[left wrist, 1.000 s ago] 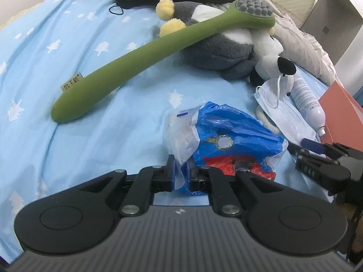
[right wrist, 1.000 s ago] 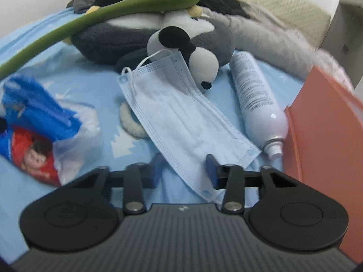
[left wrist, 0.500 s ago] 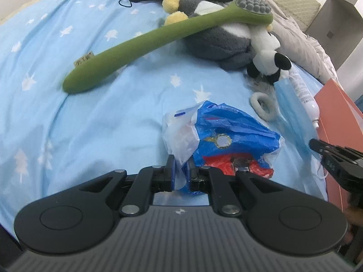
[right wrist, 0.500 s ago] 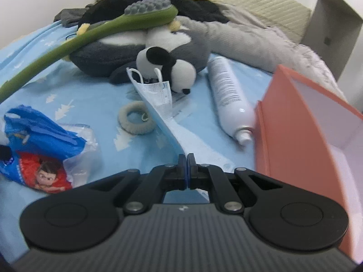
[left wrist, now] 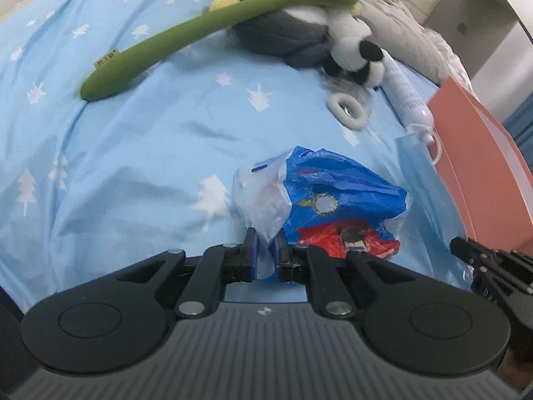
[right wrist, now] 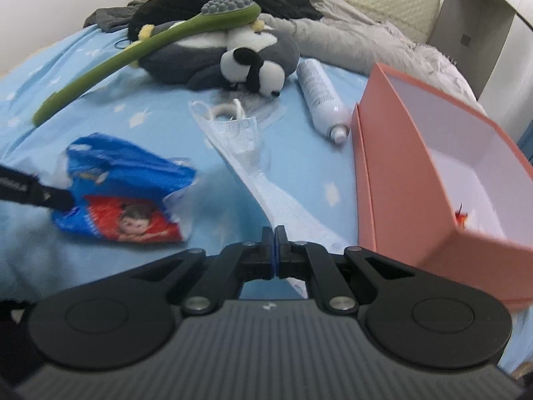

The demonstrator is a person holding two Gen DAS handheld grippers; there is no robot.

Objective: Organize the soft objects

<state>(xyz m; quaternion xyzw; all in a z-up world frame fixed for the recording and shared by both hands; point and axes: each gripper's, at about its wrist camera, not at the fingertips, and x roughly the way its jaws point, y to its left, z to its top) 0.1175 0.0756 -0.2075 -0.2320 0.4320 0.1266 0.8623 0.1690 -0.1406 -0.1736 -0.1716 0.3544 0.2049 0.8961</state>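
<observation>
— Your left tool (left wrist: 265, 250), what has it got?

— Its fingers are pinched on the white edge of the blue and red plastic bag (left wrist: 328, 196), which bunches up just ahead of them above the blue bed sheet (left wrist: 133, 153). From your right camera the same tool reaches in from the left edge and holds that bag (right wrist: 123, 183) clear of the sheet.

— And your right tool (right wrist: 273, 250)?

— Pressed together on one end of the face mask (right wrist: 253, 163). The mask stretches away from the fingers in a long strip, its ear loops at the far end near the white hair tie (right wrist: 224, 110).

— What lies around you?

— To your right stands the open orange box (right wrist: 393, 153), just beside the mask, its white inside showing. Beyond it a white spray bottle (right wrist: 319, 93) lies on the bed, next to a small panda plush (right wrist: 253, 70) that leans on a grey plush (right wrist: 200, 60). A long green brush (right wrist: 133, 50) rests across that grey plush, its head up on top — handle sloping down to the sheet.
</observation>
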